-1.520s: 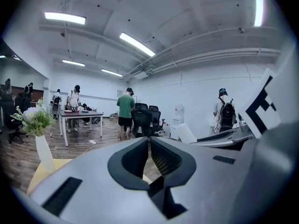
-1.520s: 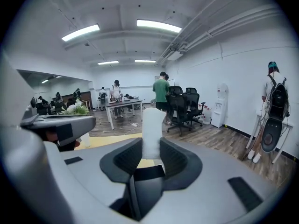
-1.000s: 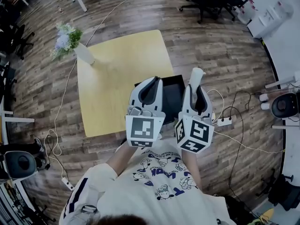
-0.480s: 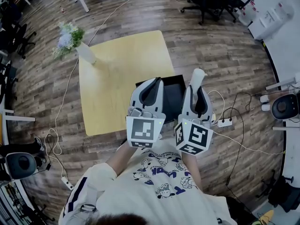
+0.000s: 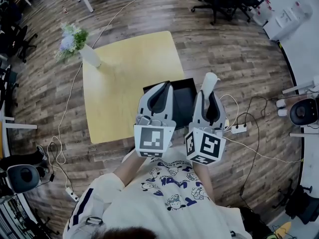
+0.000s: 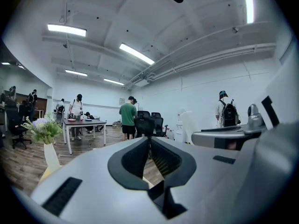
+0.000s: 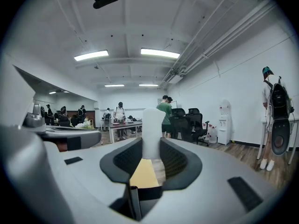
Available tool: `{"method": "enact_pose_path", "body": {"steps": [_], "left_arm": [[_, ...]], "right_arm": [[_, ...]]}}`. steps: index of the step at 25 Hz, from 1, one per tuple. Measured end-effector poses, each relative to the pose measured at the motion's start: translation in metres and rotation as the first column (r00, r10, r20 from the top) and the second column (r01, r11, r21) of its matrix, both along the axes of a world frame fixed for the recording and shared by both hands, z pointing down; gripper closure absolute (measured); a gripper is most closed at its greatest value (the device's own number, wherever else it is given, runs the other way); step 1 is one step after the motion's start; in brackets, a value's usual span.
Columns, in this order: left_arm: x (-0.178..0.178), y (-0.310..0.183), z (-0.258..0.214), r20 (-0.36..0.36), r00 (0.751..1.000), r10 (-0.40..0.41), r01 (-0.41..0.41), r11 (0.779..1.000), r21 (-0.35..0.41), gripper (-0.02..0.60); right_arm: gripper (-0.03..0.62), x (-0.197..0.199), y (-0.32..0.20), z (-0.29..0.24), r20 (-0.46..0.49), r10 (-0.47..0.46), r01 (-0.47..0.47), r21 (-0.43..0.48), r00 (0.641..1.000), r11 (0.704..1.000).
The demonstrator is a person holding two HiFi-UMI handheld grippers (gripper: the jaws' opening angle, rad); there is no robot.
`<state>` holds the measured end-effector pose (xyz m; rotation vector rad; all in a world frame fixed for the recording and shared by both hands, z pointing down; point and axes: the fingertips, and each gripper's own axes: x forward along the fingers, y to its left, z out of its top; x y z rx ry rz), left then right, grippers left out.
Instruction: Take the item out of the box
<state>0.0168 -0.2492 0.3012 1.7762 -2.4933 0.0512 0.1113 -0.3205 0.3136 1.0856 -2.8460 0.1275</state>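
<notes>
Left tool [image 6: 150,141]: its two jaws are pressed together at the tips, and nothing is between them. I hold it up in the air, so its own view looks across the room.
Right tool [image 7: 151,144]: its jaws are pinching the white item [image 7: 152,127] from both sides. The pads lie against the lower part of the item, and the rest stands out beyond the tips.
White item: it is tall, plain and rounded at the top. It is not in the box [image 5: 182,82]. In the head view it shows just past the right rim of the box, held up in my right tool.
Box: black and open on top. It lies at the near right corner of the counter [image 5: 124,83], and my two tools cover part of it in the head view. I cannot tell what is inside.
Counter: a yellow square top on a wooden floor [image 5: 224,49].
Vase [image 5: 90,57]: white, with flowers [image 5: 70,40], upright at the far left corner of the counter, well apart from the box.
Both tools: side by side, close to my body, the left one over the box.
</notes>
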Motion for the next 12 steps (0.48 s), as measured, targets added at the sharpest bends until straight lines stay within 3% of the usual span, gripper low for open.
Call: {"method": "enact_pose_path", "body": {"steps": [12], "left_arm": [[0.0024, -0.0036, -0.0005, -0.003, 1.0, 0.006, -0.006, 1.0, -0.003, 0.551]], "right_arm": [[0.457, 0.0025, -0.0049, 0.004, -0.003, 0.01, -0.01, -0.019, 1.0, 1.0]]}}
